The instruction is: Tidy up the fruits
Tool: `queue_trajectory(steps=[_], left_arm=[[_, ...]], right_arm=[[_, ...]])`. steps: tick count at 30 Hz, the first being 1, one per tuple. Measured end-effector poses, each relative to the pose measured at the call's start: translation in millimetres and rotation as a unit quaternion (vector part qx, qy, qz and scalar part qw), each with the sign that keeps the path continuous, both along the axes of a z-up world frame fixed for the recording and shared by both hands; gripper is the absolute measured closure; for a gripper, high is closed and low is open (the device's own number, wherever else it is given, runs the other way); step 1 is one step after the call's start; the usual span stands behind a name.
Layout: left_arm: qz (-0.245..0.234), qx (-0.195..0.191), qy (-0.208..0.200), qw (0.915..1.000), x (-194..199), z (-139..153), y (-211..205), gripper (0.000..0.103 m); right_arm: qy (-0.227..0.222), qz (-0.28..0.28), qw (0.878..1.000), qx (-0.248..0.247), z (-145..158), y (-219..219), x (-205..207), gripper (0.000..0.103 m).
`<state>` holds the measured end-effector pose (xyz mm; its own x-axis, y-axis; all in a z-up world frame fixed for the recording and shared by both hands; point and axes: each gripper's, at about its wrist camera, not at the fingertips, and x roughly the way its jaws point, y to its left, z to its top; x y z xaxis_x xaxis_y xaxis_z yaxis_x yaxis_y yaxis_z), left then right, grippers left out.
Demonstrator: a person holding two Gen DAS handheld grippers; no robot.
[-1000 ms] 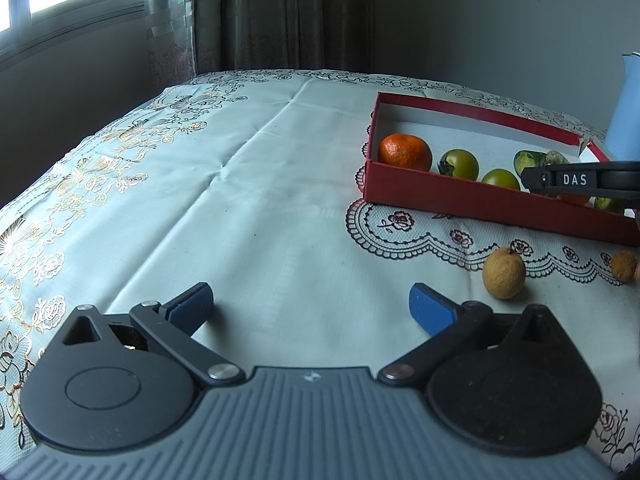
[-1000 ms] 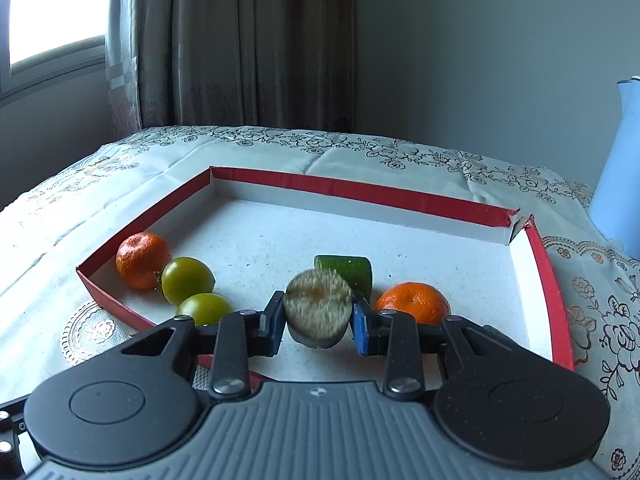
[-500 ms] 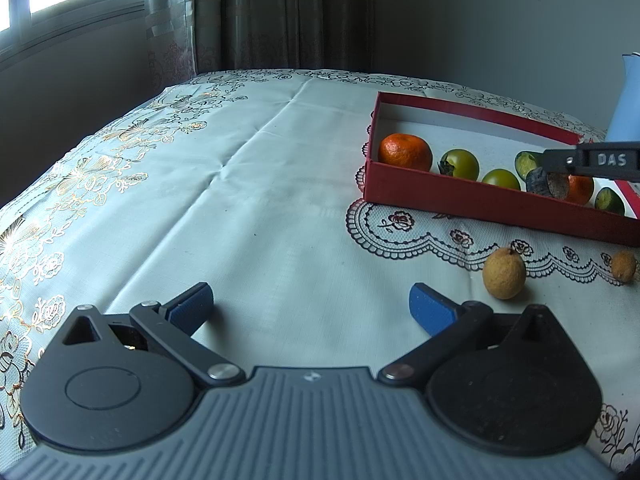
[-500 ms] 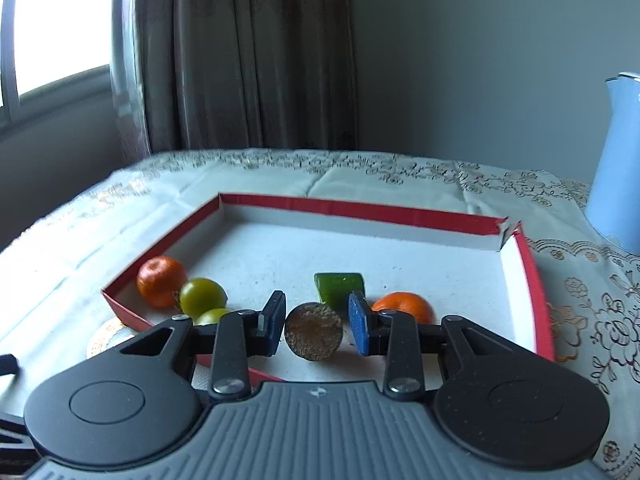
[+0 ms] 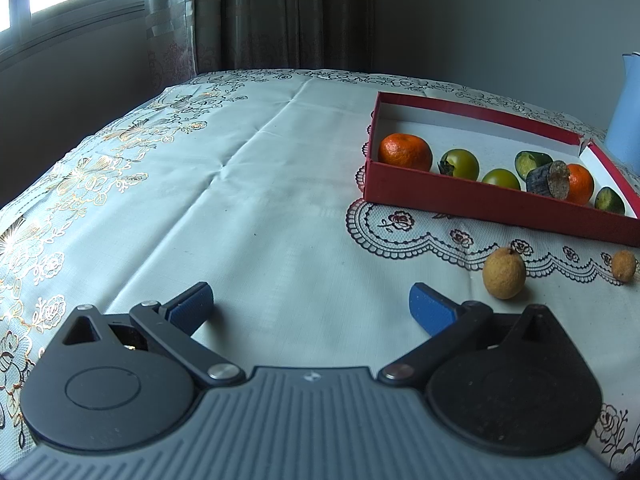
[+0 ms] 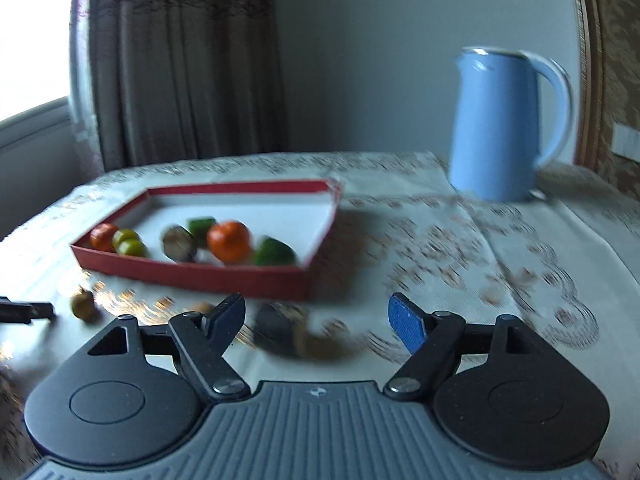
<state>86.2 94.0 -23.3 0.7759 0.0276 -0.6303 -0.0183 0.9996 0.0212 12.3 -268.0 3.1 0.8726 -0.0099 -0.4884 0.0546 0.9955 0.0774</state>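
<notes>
**Ana:** Left wrist view first, from the left side. The left gripper (image 5: 310, 300) hovers over bare tablecloth (image 5: 240, 184), jaws spread wide, nothing between them. Further right sits the red box (image 5: 496, 200) with two oranges, some green fruits and a dark stubby piece (image 5: 548, 179) lying in it. Two tan fruits are outside: the bigger one (image 5: 503, 278) just in front of the box, the smaller (image 5: 623, 265) further right.

**Ben:** And the right wrist view?

**Ana:** Blurred. The same box (image 6: 208, 276) lies left of centre, a blue kettle (image 6: 496, 124) stands at the back right. The right gripper (image 6: 316, 316) is outside the box, its jaws opening and holding nothing; a dark smeared shape (image 6: 280, 328) lies on the cloth just ahead of them, too blurred to name.

**Ben:** So which step?

**Ana:** I judge one piece is freshly placed, and the hand is between fruits. Next it needs a loose fruit centred between the open jaws, closed on gently; round fruit can roll away.
</notes>
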Motion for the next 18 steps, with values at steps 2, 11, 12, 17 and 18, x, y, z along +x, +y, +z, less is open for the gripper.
queue_trajectory(steps=[2, 11, 12, 17, 18], left_arm=[[0.001, 0.001, 0.0, 1.0, -0.1, -0.9, 0.0, 0.0], [0.002, 0.002, 0.0, 1.0, -0.6, -0.9, -0.5, 0.0], [0.002, 0.002, 0.0, 1.0, -0.9, -0.9, -0.5, 0.0], [0.003, 0.005, -0.002, 1.0, -2.8, -0.4, -1.4, 0.0], [0.003, 0.008, -0.003, 1.0, -3.2, -0.3, -2.2, 0.0]], right_arm=[[0.013, -0.014, 1.0, 0.012, -8.8, -11.1, -2.6, 0.024], [0.062, -0.007, 0.998, 0.027, -27.4, -12.1, -0.7, 0.015], [0.064, -0.006, 0.998, 0.028, -27.2, -12.5, -0.2, 0.013], [0.067, 0.0, 0.997, 0.035, -27.7, -14.2, 0.7, 0.01], [0.067, 0.001, 0.997, 0.036, -27.8, -14.5, 0.9, 0.009]])
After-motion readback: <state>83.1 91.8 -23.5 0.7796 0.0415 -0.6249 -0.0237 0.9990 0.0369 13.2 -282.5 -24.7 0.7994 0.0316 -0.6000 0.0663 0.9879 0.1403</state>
